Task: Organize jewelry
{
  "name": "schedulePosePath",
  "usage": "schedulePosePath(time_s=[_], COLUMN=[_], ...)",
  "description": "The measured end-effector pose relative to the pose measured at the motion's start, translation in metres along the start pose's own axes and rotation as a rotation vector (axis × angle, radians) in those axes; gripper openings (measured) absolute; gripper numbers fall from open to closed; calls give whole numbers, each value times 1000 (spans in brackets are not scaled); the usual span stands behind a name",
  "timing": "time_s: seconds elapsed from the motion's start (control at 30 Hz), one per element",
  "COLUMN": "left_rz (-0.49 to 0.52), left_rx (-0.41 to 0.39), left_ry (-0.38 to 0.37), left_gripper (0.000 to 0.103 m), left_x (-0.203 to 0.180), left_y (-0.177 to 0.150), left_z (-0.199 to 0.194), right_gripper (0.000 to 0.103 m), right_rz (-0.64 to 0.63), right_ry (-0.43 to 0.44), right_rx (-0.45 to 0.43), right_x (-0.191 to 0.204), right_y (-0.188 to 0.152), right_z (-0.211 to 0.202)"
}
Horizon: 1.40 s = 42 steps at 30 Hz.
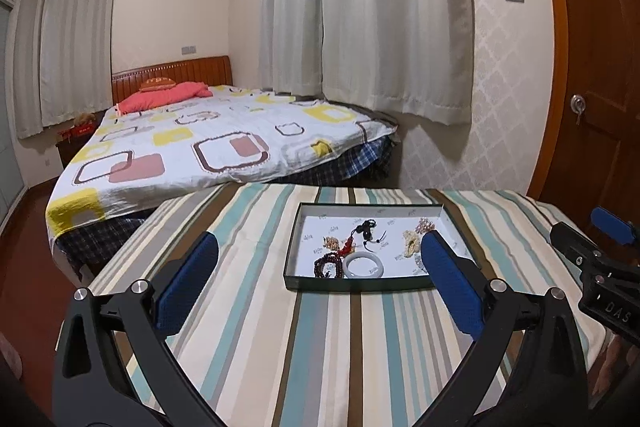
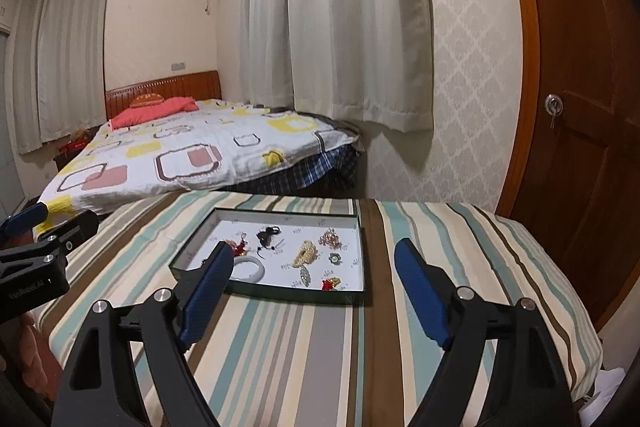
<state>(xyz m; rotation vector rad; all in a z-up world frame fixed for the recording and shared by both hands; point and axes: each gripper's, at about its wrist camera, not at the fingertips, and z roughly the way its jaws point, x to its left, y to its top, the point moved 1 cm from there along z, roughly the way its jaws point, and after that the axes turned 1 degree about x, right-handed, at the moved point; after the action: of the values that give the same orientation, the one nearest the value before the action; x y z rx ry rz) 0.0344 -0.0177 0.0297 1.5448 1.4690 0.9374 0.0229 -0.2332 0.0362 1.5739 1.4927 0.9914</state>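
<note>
Striped cloth in teal, cream and brown covers the surface (image 1: pixel 280 327), which stands at the foot of a bed (image 1: pixel 208 151) in a curtained bedroom. On this cloth sits a shallow dark-rimmed tray (image 2: pixel 256 290) with a white floor, its long axis running crosswise to both cameras' line of sight, and all the jewelry lies inside it.

Seen from the left gripper (image 1: pixel 320 267), whose jaws stand wide apart and hold nothing, the tray lies ahead and slightly toward the right jaw. A white bangle (image 1: pixel 365 265) rests against the tray's near wall, a dark red bead bracelet (image 1: pixel 328 265) touching it on its left, and a black corded pendant (image 1: pixel 366 230) sits farther in.

The right gripper (image 2: pixel 314 267) is likewise spread and empty. Its left finger hides the bangle's left part; a gold clip (image 2: pixel 305 253) and a small red charm (image 2: pixel 330 283) lie between its jaws, just beyond the tips.

My judgement: the bangle lies nearly centred between the left jaws, so that hand is better placed for it, while the right suits the clip side.
</note>
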Motion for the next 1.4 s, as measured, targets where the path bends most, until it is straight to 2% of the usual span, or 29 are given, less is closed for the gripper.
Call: schedulePosePath(time_s=[0.4, 1.4], left_rz=[-5, -12], left_rx=[-51, -36], left_ry=[-13, -20], left_gripper=[99, 99], left_x=[-1, -4], left_y=[2, -1], left_z=[-36, -35], right_gripper=[82, 83], right_rz=[8, 5], right_ry=[-7, -12], right_rx=[-65, -69], right_x=[1, 4], right_y=[3, -2], right_z=[-32, -34])
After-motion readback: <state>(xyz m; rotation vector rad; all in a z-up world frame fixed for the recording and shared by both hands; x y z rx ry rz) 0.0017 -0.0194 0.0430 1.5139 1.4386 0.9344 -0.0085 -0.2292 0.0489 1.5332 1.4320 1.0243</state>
